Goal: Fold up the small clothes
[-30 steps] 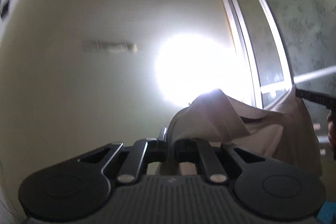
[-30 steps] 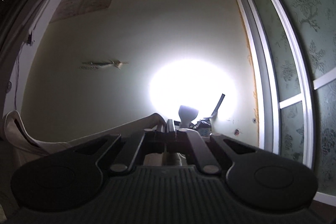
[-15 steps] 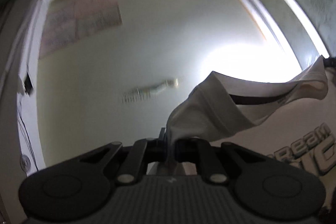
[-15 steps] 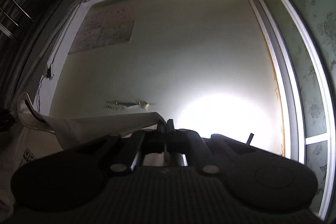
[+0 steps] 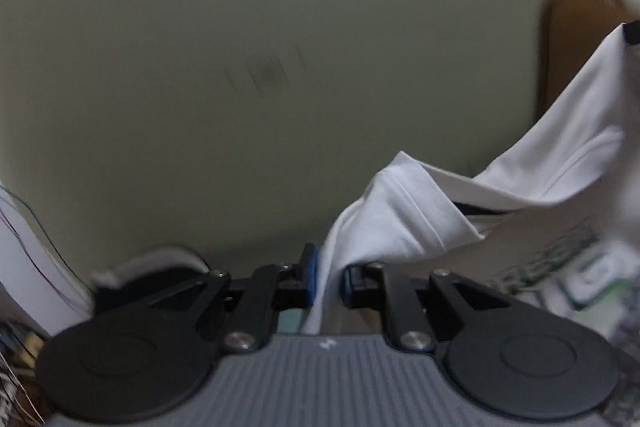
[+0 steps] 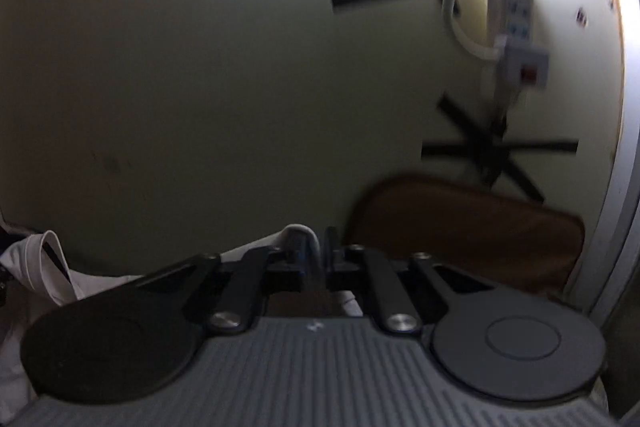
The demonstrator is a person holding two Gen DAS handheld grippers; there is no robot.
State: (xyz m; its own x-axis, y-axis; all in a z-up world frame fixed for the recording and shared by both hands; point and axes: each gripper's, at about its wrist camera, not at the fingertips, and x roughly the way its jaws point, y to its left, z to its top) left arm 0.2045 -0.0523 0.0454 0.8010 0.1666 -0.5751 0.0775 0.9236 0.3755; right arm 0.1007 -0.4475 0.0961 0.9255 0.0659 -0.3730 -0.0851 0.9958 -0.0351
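The small white cotton T-shirt (image 5: 404,215), with a dark-trimmed neckline and blurred green-grey lettering on its front, is being seen draped from lower centre to the right edge of the left wrist view. One folded sleeve edge is being passed between the blue-padded fingers of the left gripper (image 5: 328,281); the jaws have just been opening slightly, and a narrow gap is being shown beside the cloth, so the pinch is being loosened. In the right wrist view the same shirt is being seen at lower left, and a thin fold is being threaded between the fingers of the right gripper (image 6: 318,259); those jaws have just been opening, and whether the pads are pressing the cloth cannot be told. A brown rounded wooden chair back (image 6: 472,227) is being seen at lower right.

Compared with the frames a second ago, the ceiling and bright lamp are being replaced by a plain pale wall (image 5: 240,67), and both views are being blurred.
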